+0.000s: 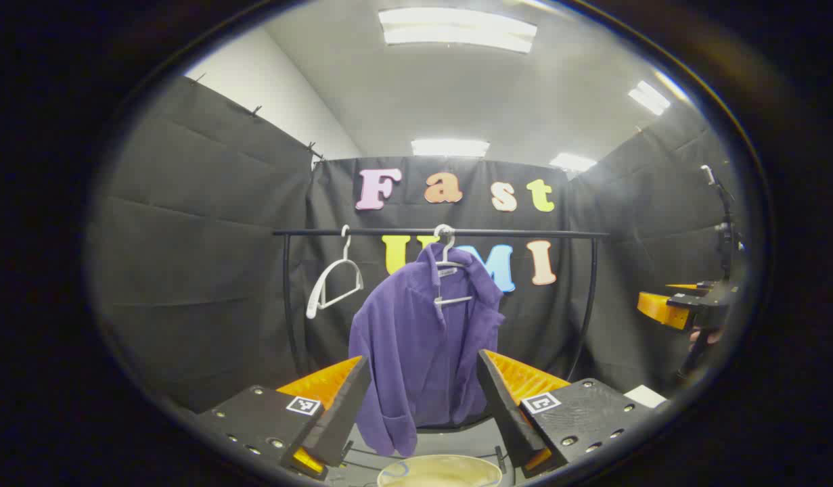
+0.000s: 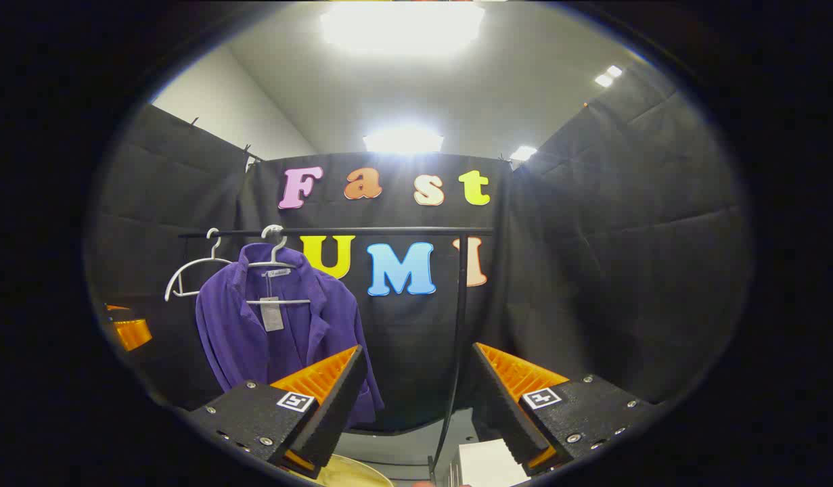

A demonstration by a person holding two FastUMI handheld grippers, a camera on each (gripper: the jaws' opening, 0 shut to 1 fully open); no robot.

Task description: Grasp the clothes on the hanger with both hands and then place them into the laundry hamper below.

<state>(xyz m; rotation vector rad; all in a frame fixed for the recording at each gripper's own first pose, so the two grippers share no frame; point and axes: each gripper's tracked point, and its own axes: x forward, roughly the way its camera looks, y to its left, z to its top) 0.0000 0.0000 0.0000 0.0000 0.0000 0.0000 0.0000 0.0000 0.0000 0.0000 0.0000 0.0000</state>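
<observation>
A: What is closest?

B: In the left gripper view, the left tongs are spread wide with nothing between them. Right under them is the pale round rim of the hamper.

A: And the other ones?

B: In the right gripper view, the right tongs are spread wide too, and hold nothing. A bit of the hamper rim shows low down by the left finger. A white box sits low by the right finger.

A: Is there room to move?

B: Yes. There is open air between both tongs and the coat. In the left gripper view the right tongs hang far off at the right edge, well apart from the coat.

A: Where is the coat?

B: The purple coat hangs on a white hanger on the black rail. It is straight ahead of the left tongs, above the hamper. In the right gripper view the coat is off to the left, and the rail's thin black post stands between the fingers.

A: How does it look?

B: Soft and fuzzy. It hangs open at the front, a bit crooked, with a tag inside.

A: Anything else up there?

B: A bare hanger hangs just left of the coat. The black wall is behind it all.
</observation>
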